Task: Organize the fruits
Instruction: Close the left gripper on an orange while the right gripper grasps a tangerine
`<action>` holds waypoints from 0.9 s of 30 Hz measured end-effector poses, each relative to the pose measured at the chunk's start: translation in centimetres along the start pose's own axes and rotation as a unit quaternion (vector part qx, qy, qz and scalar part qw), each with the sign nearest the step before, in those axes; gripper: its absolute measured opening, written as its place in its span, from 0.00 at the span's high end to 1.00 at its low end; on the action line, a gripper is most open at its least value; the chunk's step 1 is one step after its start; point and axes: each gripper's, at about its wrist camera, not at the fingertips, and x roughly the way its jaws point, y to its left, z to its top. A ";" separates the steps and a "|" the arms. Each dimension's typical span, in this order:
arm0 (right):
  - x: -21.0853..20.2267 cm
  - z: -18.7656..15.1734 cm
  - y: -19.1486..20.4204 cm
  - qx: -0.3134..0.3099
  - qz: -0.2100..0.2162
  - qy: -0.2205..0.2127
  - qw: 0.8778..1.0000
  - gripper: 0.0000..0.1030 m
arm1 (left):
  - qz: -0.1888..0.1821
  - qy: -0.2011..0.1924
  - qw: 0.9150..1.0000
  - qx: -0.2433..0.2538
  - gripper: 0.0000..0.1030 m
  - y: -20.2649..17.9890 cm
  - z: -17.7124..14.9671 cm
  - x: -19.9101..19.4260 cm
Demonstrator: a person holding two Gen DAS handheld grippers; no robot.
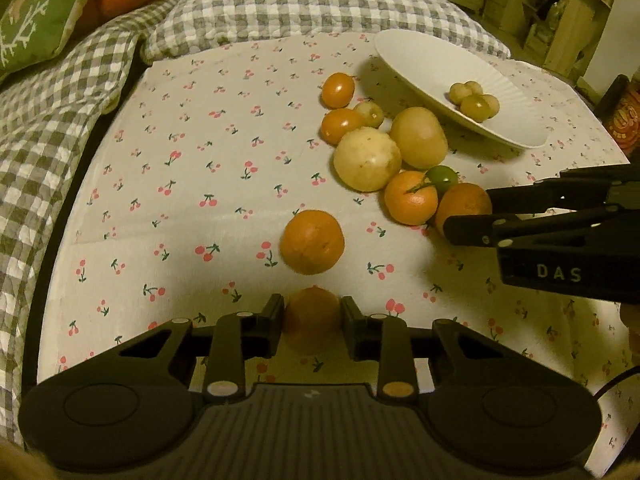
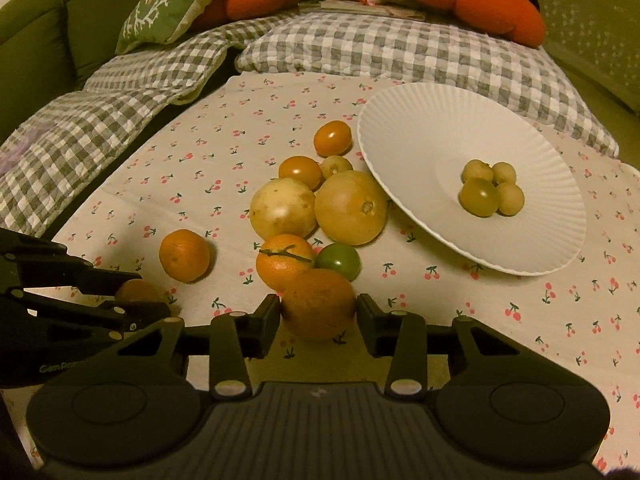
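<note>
Item one: our left gripper (image 1: 311, 316) is clenched on a small orange citrus fruit (image 1: 312, 320), both pads pressed to its sides, the fruit low against the cherry-print cloth (image 1: 180, 200).

Item two: our right gripper (image 2: 318, 312) is clenched likewise on a larger mandarin (image 2: 318, 304), the fruit seated squarely between the fingertips and touching the stemmed mandarin (image 2: 285, 260) just ahead of it.

Item three: the white fluted plate (image 2: 420, 128) lies ahead and to the right of the right gripper, well apart from the left one, with the fruit cluster between. We judge the right hand the nearer to it. The plate stands tilted, its near-left rim riding on a pale yellow round fruit (image 2: 351, 207). It already holds four small yellow-green fruits (image 2: 490, 194).

Item four, loose on the cloth ahead of both grippers: one mandarin (image 2: 184, 255) apart to the left, a green tomato (image 2: 338, 261), a whitish round fruit (image 2: 283, 208), two orange cherry tomatoes (image 2: 332, 138) and one small yellowish fruit (image 2: 336, 166).

Both held fruits are near-round, so no long axis governs the carry; the bearing to the plate does.
</note>
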 end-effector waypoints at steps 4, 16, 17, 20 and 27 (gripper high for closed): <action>-0.1 0.0 0.2 -0.004 -0.003 -0.001 1.000 0.64 | 0.001 -0.011 1.000 0.005 0.81 -0.2 0.1 -0.4; -1.7 0.6 0.4 -0.003 0.007 -0.026 1.000 0.64 | 0.001 -0.056 0.998 0.022 0.81 -1.0 0.7 -1.9; -1.8 0.6 0.4 -0.003 0.006 -0.029 1.000 0.65 | 0.002 -0.060 0.998 0.024 0.81 -1.0 0.7 -2.0; -1.9 0.7 0.3 0.002 0.004 -0.031 1.000 0.65 | 0.007 -0.070 0.997 0.029 0.81 -1.1 0.8 -2.3; -2.8 1.0 0.1 0.009 0.010 -0.045 0.999 0.65 | 0.016 -0.084 0.996 0.031 0.81 -1.1 0.9 -2.7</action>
